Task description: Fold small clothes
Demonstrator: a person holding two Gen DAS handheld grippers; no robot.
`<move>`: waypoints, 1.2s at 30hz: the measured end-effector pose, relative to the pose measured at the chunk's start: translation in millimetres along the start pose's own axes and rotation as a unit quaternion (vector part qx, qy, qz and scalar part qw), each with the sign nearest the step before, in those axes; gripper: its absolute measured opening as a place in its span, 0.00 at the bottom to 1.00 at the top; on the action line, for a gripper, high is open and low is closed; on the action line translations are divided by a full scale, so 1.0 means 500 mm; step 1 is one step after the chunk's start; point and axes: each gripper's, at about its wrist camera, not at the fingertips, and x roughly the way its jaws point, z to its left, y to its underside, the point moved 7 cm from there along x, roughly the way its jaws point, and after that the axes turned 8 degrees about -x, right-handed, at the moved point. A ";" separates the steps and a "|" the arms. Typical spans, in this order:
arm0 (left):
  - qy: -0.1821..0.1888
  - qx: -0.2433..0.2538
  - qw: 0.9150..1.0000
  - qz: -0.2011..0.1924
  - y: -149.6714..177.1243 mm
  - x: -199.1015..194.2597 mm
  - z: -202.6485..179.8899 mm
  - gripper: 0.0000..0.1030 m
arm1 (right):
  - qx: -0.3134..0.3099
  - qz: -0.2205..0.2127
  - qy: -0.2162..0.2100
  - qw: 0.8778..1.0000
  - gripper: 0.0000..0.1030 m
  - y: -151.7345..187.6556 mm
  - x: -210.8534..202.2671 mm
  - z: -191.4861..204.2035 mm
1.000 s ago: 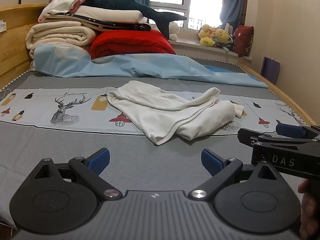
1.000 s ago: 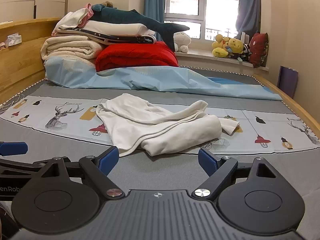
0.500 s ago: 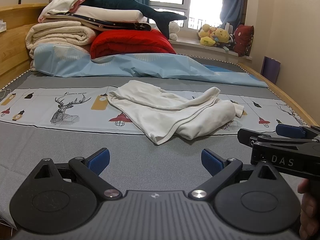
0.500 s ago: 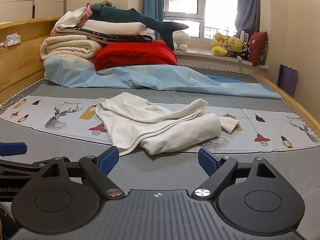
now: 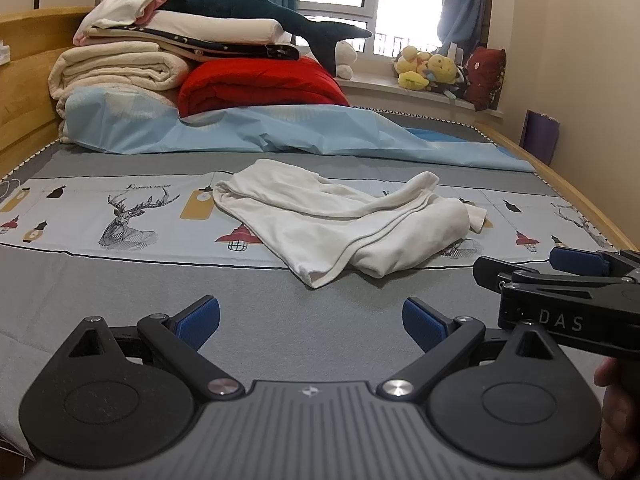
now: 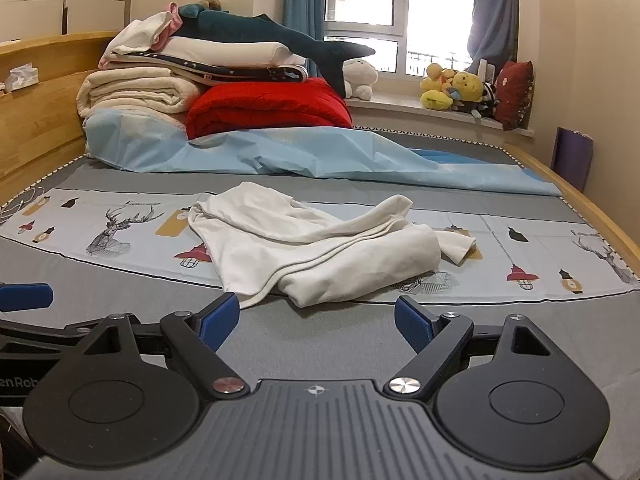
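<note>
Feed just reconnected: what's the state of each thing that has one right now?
white garment: crumpled, unfolded, on the bed, ungripped.
left gripper: open, empty, short of the garment.
right gripper: open, empty, near the garment's front edge.
blue sheet: rumpled, behind the garment.

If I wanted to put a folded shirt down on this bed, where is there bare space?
Bare: the grey strip between the open left gripper and the crumpled white garment, and the printed band around the deer to the garment's left. Crowded: the far end, piled with folded blankets and a red quilt.
</note>
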 end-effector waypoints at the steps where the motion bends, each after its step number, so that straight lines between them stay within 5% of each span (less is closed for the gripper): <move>1: 0.000 0.001 1.000 0.000 0.000 0.000 0.000 0.96 | 0.000 0.001 0.000 1.000 0.83 0.001 0.000 -0.001; 26: 0.000 0.000 1.000 0.011 0.003 0.019 -0.002 0.96 | 0.010 -0.007 -0.003 1.000 0.82 -0.002 -0.001 -0.015; 29: 0.000 0.002 1.000 0.004 0.005 0.014 -0.005 0.96 | 0.029 -0.013 -0.005 0.999 0.69 -0.008 -0.005 -0.028; 33: 0.003 0.004 1.000 -0.004 0.002 0.008 -0.004 0.93 | 0.076 -0.030 -0.013 0.997 0.33 -0.021 -0.012 -0.069; 34: 0.006 0.006 1.000 -0.003 0.001 0.009 -0.003 0.90 | 0.090 -0.034 -0.013 0.995 0.31 -0.025 -0.011 -0.086; 36: 0.012 0.008 1.000 0.008 -0.001 0.017 0.000 0.66 | 0.107 -0.039 -0.012 0.993 0.31 -0.033 -0.004 -0.113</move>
